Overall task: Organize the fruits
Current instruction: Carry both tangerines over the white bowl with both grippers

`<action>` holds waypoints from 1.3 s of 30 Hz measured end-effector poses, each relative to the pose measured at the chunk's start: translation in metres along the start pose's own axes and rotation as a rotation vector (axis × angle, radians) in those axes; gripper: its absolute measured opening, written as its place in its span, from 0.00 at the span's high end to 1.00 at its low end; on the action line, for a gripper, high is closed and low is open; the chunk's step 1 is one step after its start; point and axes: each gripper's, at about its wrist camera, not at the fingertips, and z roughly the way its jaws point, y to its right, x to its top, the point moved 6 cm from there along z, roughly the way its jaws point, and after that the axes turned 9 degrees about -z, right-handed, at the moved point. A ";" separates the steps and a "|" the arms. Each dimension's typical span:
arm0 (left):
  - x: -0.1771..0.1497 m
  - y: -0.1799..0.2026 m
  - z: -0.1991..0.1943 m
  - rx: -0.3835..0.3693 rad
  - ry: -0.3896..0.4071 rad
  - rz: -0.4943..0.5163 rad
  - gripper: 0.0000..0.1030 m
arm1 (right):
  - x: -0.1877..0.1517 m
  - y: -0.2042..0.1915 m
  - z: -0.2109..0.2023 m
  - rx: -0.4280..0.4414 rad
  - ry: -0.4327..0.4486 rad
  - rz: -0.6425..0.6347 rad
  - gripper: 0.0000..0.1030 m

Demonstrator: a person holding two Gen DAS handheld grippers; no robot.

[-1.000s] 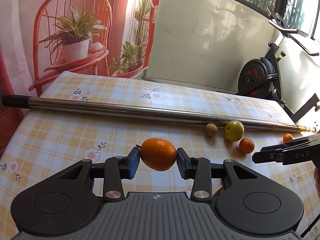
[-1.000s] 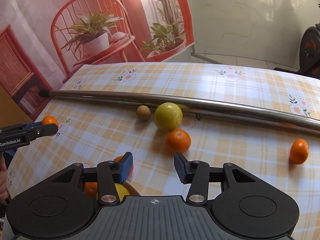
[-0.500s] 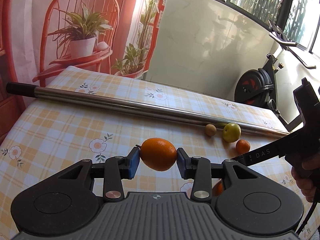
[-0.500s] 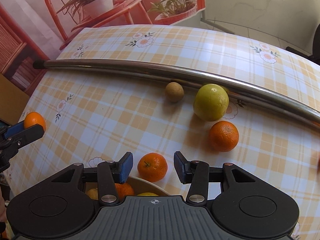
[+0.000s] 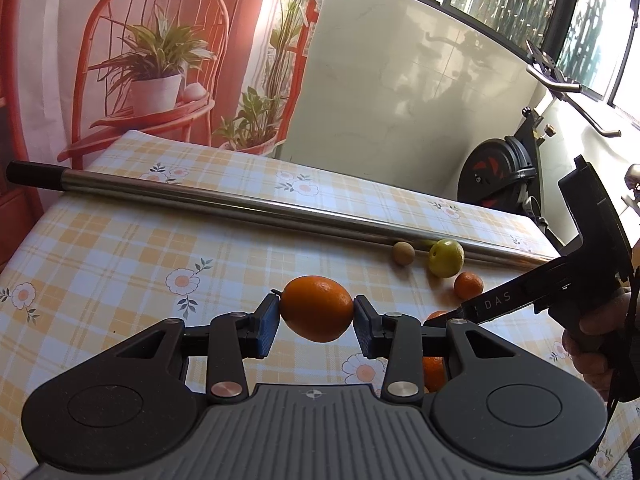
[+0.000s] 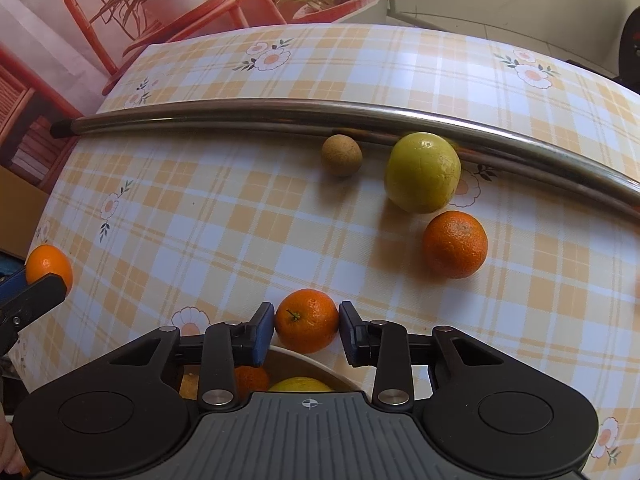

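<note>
some fruit sits in the bowl (image 6: 316,360), each tongs clamps an orange, three fruits wait on the worktop (image 6: 200,216).

Left hand-held gripper (image 5: 316,316) clamps fruit aloft; right hand-held gripper (image 6: 307,326) (tilted steeply down) has closed on another.

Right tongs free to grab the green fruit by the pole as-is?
Probably not: the right tongs are shut on a small orange. The path to the green fruit looks clear otherwise.
</note>
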 end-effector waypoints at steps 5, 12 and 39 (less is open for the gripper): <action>-0.002 0.007 -0.003 -0.014 -0.012 0.012 0.59 | -0.002 0.002 -0.017 0.010 0.065 0.007 0.69; -0.009 0.026 -0.006 -0.043 -0.035 0.062 0.59 | -0.019 0.011 -0.052 0.014 0.186 0.023 0.69; -0.061 0.100 0.016 -0.077 -0.222 0.288 0.59 | -0.105 0.042 -0.092 0.056 0.331 0.114 0.69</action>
